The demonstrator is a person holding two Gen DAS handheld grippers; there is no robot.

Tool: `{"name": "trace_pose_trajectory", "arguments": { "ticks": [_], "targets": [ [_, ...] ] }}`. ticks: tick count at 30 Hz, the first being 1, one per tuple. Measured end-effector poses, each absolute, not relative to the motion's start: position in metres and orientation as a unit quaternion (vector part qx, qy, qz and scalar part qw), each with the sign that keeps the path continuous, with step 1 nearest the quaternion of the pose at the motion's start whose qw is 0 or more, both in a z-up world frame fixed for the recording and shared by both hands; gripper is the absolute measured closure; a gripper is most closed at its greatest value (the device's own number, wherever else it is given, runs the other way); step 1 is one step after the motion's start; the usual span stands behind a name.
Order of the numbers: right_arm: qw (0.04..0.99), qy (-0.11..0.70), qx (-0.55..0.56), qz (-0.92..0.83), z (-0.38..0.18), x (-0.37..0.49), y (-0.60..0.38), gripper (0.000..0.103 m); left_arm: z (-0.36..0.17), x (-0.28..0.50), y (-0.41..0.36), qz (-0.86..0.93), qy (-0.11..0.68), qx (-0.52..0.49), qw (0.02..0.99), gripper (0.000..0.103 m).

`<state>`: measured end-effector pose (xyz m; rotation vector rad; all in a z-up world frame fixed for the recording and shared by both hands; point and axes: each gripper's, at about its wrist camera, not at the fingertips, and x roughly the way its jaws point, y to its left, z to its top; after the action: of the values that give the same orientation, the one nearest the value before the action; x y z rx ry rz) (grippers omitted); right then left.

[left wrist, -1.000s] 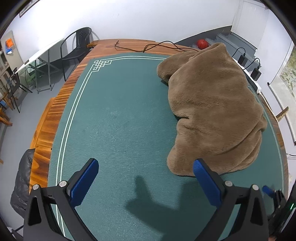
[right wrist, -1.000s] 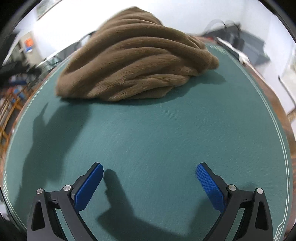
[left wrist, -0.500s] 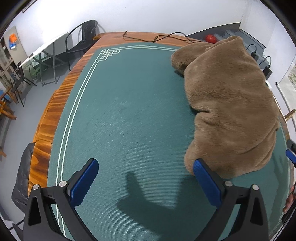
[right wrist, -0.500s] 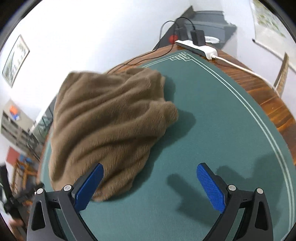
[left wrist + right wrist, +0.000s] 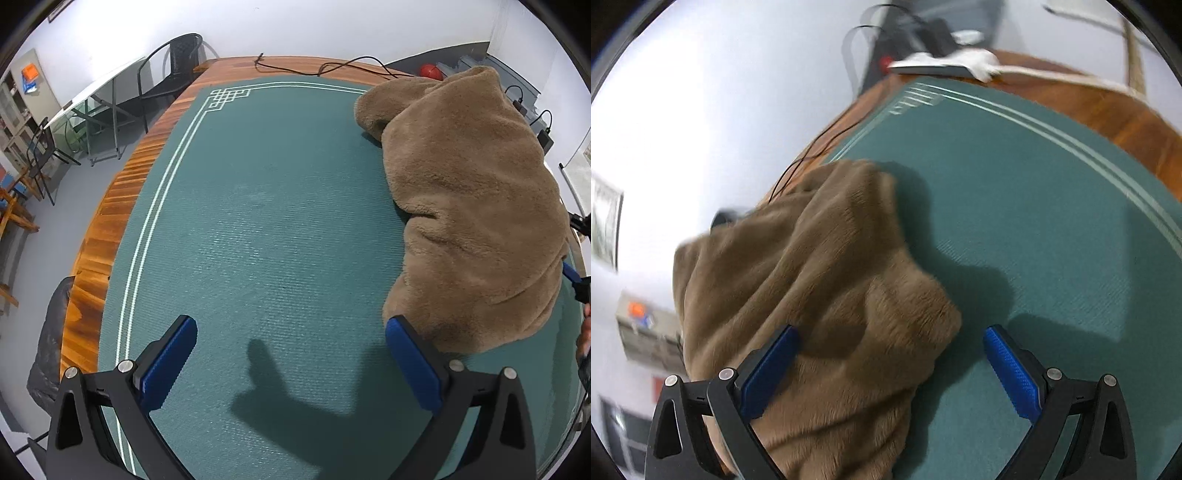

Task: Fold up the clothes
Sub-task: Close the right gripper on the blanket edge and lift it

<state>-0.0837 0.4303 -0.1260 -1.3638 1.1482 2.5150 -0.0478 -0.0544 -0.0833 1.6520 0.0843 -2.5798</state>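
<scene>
Since half a second ago the right tool (image 5: 890,363) has closed in on the brown fleece garment (image 5: 469,206), whose near lobe now sits between its spread blue pads, the left pad (image 5: 768,369) pressed against the pile; nothing is clamped. Over the same span the left tool (image 5: 291,363) has barely shifted: it hangs wide open above bare mat, its right pad (image 5: 412,363) just beside the garment's near hem.

The garment lies crumpled in a soft, rumpled heap on the right half of the surface, on a green ribbed mat (image 5: 258,221) edged with white lines and a fret corner. Polished wood (image 5: 122,199) borders the mat. Black cables (image 5: 332,68) trail along the far edge, near the garment's far end. A white power strip (image 5: 942,62), blurred, lies on the wood. Black metal chairs (image 5: 170,70) stand beyond the surface.
</scene>
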Motion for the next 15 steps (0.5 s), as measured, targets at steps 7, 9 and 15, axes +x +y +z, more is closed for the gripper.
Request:
{"name": "trace_pose_trajectory", "arguments": {
  "ticks": [7, 9, 15],
  "targets": [
    [-0.016, 0.383, -0.44, 0.812, -0.132, -0.097, 0.414, 0.018, -0.084, -0.045, -0.064, -0.837, 0.036, 0.544, 0.053, 0.001],
    [-0.028, 0.38, -0.435, 0.816, -0.129, -0.097, 0.408, 0.055, -0.082, -0.045, -0.062, -0.838, 0.033, 0.543, 0.052, 0.001],
    [-0.047, 0.318, -0.415, 0.851, -0.093, -0.092, 0.384, 0.075, -0.079, -0.04, -0.059, -0.84, 0.028, 0.54, 0.05, 0.001]
  ]
}}
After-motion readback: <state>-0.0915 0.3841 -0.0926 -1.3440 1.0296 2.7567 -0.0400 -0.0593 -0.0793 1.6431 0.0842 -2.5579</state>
